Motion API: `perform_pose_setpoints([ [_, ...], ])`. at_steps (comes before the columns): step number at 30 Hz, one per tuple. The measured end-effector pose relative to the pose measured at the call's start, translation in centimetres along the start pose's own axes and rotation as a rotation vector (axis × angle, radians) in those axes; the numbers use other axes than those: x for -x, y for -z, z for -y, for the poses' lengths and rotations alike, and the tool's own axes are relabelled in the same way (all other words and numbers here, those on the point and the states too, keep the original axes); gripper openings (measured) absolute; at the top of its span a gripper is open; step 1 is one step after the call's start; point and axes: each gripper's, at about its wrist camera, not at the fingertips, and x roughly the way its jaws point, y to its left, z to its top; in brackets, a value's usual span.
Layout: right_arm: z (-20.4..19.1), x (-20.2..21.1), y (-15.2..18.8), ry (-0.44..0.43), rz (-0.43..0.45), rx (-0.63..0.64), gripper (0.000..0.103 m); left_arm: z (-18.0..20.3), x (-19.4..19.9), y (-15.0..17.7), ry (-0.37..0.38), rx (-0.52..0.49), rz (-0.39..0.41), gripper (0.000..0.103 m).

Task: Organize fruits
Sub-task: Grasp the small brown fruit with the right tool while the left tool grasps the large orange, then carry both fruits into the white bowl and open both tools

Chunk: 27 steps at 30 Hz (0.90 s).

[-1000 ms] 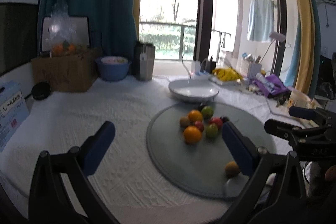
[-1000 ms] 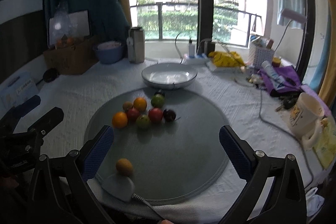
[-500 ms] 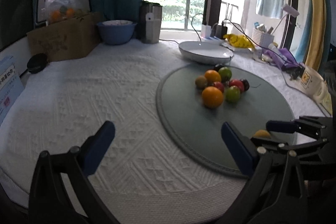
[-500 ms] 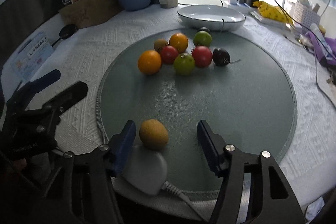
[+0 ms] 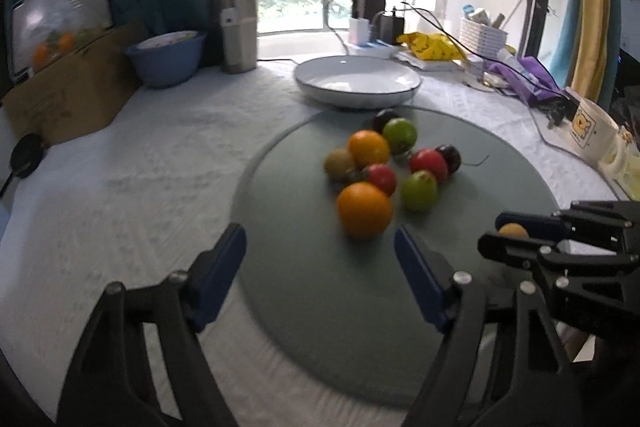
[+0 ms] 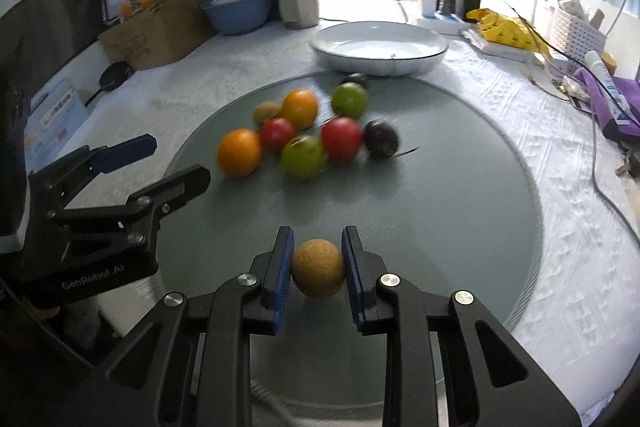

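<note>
1. A small, round, tan-brown fruit (image 6: 318, 269) sits low in the centre of the right wrist view, pinched between the blue pads of the right gripper (image 6: 316, 259) at the near edge of the round grey-green mat (image 6: 460, 195); half a second earlier those jaws stood apart on either side of it and have just been closing.
2. In the left wrist view the same fruit (image 5: 512, 230) shows only as a sliver at the right edge, mostly hidden behind the right gripper's (image 5: 516, 235) fingers.
3. The left gripper (image 5: 318, 255) has just been narrowing, yet its blue-padded jaws remain spread with nothing between them, framing the mat below the big orange (image 5: 364, 209); a second ago they stood wider.
4. The cluster of oranges, red, green and dark fruits (image 6: 308, 135) lies mid-frame on the mat, larger than before and smeared by motion blur, so outlines are soft.
5. The wide white bowl (image 6: 380, 47) stands behind the mat, at upper centre.
6. The left gripper (image 6: 160, 167) enters from the left edge of the right wrist view; the hand holding it is lost in dark shadow.
7. A pale flat object seen earlier beside the tan fruit is now covered by the right gripper's frame.
</note>
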Motion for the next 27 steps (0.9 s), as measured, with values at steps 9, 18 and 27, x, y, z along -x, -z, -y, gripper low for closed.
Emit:
perform_pose_setpoints([
  [9, 3.0, -0.1, -1.9, 0.022, 0.029, -0.023, 0.027, 1.6, -3.4, -1.7, 0.033, -0.043, -0.098, 0.048],
  [18, 4.4, -0.2, -3.2, 0.032, 0.043, -0.025, 0.027, 1.6, -3.9, -2.0, 0.05, -0.028, -0.13, 0.036],
  [27, 5.1, 0.4, -5.5, 0.057, 0.086, -0.009, 0.027, 0.1, -2.4, -3.9, 0.048, 0.012, -0.074, 0.036],
])
